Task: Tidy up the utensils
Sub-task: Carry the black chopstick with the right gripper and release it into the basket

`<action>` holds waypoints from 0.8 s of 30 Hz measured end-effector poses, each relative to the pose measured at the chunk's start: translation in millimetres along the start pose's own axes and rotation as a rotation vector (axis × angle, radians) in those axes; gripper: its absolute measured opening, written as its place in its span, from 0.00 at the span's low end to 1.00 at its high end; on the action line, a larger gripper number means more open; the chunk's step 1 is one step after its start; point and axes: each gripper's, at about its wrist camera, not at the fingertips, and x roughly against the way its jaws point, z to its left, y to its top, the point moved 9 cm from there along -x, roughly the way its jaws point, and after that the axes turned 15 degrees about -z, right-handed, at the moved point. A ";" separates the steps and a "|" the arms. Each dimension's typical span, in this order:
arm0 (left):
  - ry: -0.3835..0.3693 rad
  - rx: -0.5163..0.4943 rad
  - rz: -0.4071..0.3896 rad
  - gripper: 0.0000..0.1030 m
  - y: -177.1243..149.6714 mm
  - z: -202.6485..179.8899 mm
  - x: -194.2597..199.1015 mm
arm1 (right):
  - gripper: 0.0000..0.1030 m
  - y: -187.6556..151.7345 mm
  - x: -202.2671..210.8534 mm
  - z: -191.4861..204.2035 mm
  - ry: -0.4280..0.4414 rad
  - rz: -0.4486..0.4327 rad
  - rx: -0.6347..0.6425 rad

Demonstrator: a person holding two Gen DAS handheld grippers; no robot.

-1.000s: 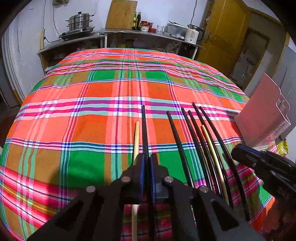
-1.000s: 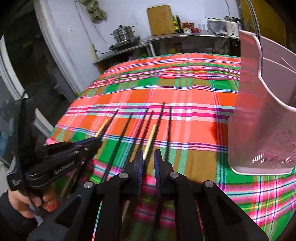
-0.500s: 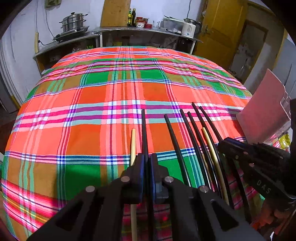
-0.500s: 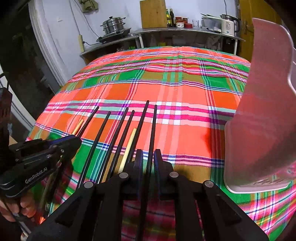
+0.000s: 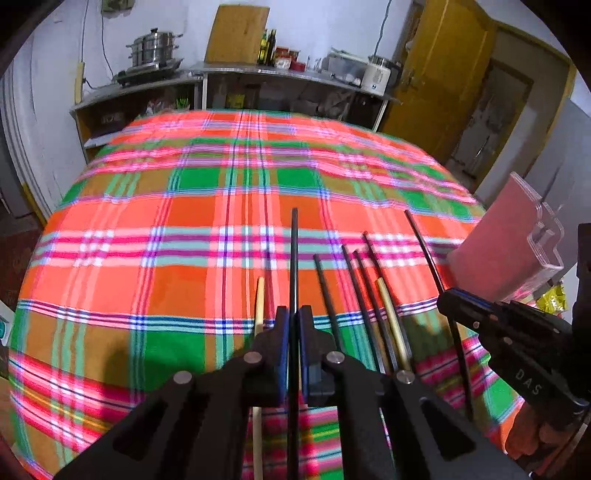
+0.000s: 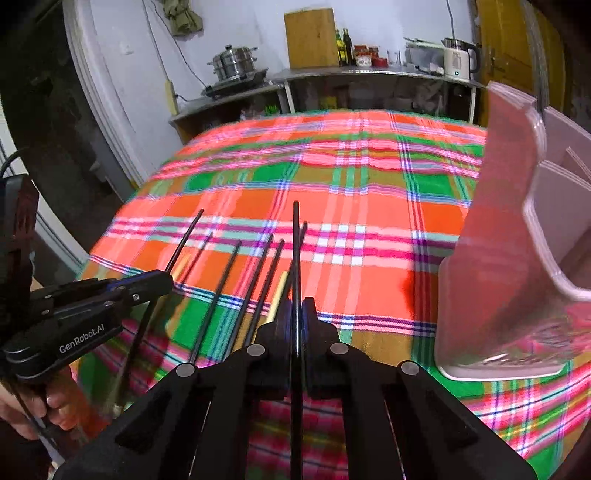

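A bench covered by a bright plaid cloth [image 5: 184, 229] in orange, green and pink fills both views, and behind it a metal counter [image 5: 258, 72] carries a stacked steel steamer pot [image 5: 153, 48], a wooden cutting board [image 5: 236, 33] leaning on the wall, bottles and a white electric kettle [image 6: 458, 62]. A translucent pink plastic utensil holder [image 6: 509, 258] with divided compartments stands on the cloth at the right edge, just beside the right gripper [image 6: 296, 306] and well apart from the left gripper [image 5: 293, 314]. Between the two grippers, several thin black chopsticks [image 5: 364, 295] and a pale wooden chopstick [image 5: 391, 325] lie side by side on the cloth, pointing away from the cameras; another pale wooden stick [image 5: 259, 302] lies just left of the left gripper. Each gripper's jaws are pressed together, pinching a single black chopstick: the left-held chopstick [image 5: 294, 258] runs straight forward from between its jaws, and the right-held chopstick [image 6: 296, 258] does the same, its tip raised over the cloth. In the right wrist view a hand [image 6: 22, 410] grips the left tool's handle at the lower left.
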 end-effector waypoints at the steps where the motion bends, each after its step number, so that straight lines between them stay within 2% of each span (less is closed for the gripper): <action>1: -0.007 0.001 -0.011 0.06 4.3 -2.4 5.8 | 0.05 4.4 5.0 1.3 0.004 -0.013 -0.001; 14: -0.074 -0.019 -0.139 0.06 54.8 -34.1 75.1 | 0.05 53.2 76.3 4.6 0.045 -0.169 -0.021; 24: -0.106 -0.038 -0.194 0.06 78.4 -58.3 103.0 | 0.05 74.1 121.5 1.3 0.045 -0.257 -0.035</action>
